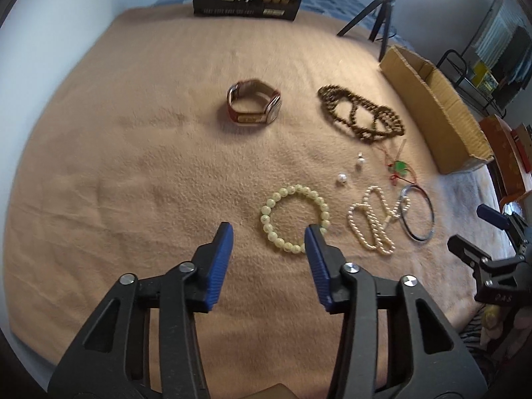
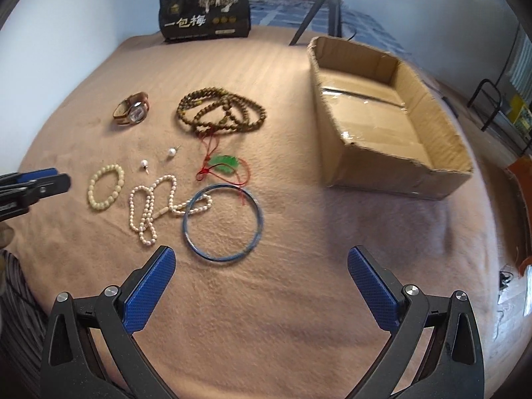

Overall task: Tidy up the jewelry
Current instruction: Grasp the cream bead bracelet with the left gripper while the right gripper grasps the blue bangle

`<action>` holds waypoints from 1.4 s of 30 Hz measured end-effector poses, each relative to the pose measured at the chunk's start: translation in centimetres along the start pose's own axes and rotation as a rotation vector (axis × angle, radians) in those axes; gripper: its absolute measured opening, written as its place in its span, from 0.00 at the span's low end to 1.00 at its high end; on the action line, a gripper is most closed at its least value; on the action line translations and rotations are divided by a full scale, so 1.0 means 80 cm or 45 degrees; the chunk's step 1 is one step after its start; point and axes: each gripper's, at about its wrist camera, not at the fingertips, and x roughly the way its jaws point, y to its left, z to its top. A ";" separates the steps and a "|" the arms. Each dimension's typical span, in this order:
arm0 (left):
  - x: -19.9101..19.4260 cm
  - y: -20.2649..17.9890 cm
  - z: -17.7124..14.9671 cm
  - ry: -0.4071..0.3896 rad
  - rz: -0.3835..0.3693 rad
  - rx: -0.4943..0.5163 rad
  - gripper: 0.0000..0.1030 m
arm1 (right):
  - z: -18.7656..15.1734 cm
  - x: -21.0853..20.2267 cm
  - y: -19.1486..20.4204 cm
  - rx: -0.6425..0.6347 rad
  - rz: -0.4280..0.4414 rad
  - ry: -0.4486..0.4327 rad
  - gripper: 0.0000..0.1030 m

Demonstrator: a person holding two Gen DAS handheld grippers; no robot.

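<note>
so the jewelry's all laid out on the tan blanket (image 2: 299,299) and nothing's in the box (image 2: 372,113) yet, which sits open on the right side, well apart from the pieces. the left gripper (image 1: 269,232) has its fingers spread apart with nothing between them, hovering low over the near edge of the pale bead bracelet (image 1: 294,217), right fingertip looks about at the beads, hard to say if it's touching. right gripper (image 2: 261,257) is wide open too, empty, sitting just this side of the blue bangle (image 2: 222,222). also out there: the watch (image 1: 254,105), the brown bead strand (image 2: 222,113), two pearl earrings (image 2: 171,152), the jade pendant (image 2: 226,163) on red cord, and the pearl necklace (image 2: 156,204) whose end loops over the bangle. best guess is the bracelet grab comes first. to do it well the left one should straddle one side of the ring of beads, one finger inside the loop and one outside, press into the soft blanket a bit and close slow so the round beads don't squirt out. for the bangle, watch that overlapping pearl strand and the red cord or they'll drag along
</note>
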 end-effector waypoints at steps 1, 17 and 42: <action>0.006 0.002 0.001 0.013 -0.004 -0.007 0.38 | 0.003 0.006 0.003 -0.012 0.002 0.009 0.99; 0.041 0.018 0.010 0.073 -0.062 -0.051 0.25 | 0.022 0.068 0.019 -0.064 0.047 0.094 0.95; 0.053 0.006 0.018 0.038 -0.063 -0.026 0.05 | 0.025 0.071 0.021 -0.085 0.048 0.103 0.69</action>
